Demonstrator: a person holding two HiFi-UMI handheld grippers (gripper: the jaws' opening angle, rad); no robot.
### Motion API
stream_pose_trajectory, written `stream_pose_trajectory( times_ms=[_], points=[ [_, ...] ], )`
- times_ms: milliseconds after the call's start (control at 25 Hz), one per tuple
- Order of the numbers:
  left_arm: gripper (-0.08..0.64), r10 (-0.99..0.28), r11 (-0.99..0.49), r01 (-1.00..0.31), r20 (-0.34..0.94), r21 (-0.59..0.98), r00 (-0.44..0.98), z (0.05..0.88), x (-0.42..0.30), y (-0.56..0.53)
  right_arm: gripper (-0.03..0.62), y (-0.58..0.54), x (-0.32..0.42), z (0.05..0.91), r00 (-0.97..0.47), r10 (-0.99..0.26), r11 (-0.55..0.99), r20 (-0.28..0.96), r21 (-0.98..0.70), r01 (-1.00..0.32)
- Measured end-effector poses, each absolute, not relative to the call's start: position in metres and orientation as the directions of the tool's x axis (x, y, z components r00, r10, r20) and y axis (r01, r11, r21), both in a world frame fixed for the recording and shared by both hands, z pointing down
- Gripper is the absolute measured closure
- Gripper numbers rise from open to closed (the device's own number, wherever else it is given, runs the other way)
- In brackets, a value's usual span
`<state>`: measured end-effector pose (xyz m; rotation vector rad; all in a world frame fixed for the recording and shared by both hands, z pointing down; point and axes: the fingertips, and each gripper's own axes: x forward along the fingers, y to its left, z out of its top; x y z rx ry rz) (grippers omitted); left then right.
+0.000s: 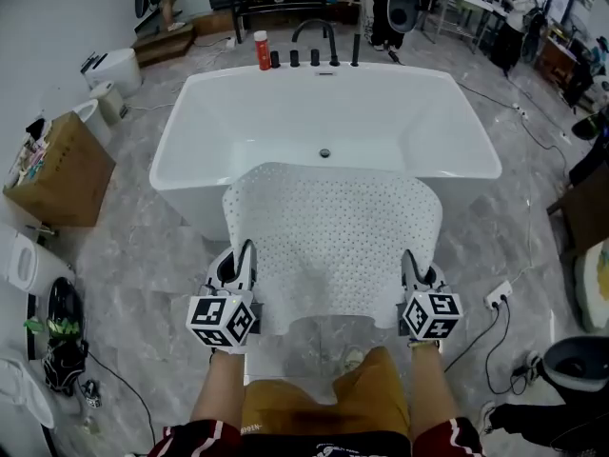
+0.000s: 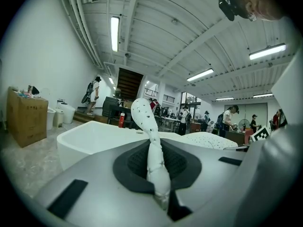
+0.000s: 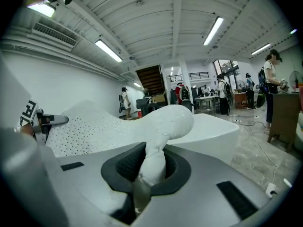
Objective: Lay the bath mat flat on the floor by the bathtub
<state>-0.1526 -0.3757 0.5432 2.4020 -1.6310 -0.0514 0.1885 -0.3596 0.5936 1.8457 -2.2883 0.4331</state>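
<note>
1. My left claw [image 2: 158,176] is pinched almost fully closed on the bath mat [image 2: 143,116]; in the left gripper view a thin fold of white, hole-dotted rubber rises out from between the dark pads and curls over toward 11 o'clock
2. My right claw [image 3: 147,171] is narrow as well, clamped on a thicker, bunched fold of the same mat, which bulges up and out toward 1 o'clock in the right gripper view
3. In the head view the left claw grips the mat's near-left corner, at 7 o'clock of the mat, and the right claw grips the near-right corner, at 5 o'clock; both marker cubes face up at me, with my forearms just behind them
4. The mat is stretched between the two claws and runs away toward 12 o'clock, where its far end drapes over the near rim of the bathtub [image 1: 181,127]; its near edge is held up off the floor [image 1: 133,255], so it is not lying flat
5. The bathtub is white, with a dark drain in the middle of its bottom; on its far rim at 12 o'clock stands a black tap [image 1: 314,32], with a red bottle [image 1: 262,50] just beside it at 11 o'clock
6. At 9 o'clock of the tub a cardboard box [image 1: 65,171] sits on the grey marbled floor, and at 4 o'clock, near the right claw, lies a white power strip [image 1: 497,296] with its cable
</note>
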Motion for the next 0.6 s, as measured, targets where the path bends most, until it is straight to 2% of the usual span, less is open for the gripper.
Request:
stream_pose_trajectory(
  times_ms=[600],
  points=[
    [0.532,-0.909,-0.387,-0.893,0.068,0.229,0.411,0.699,-0.136,-0.375,0.548,-0.353,0.196,0.734,-0.224,-0.929,0.226,0.293,-0.027,-0.974]
  ],
)
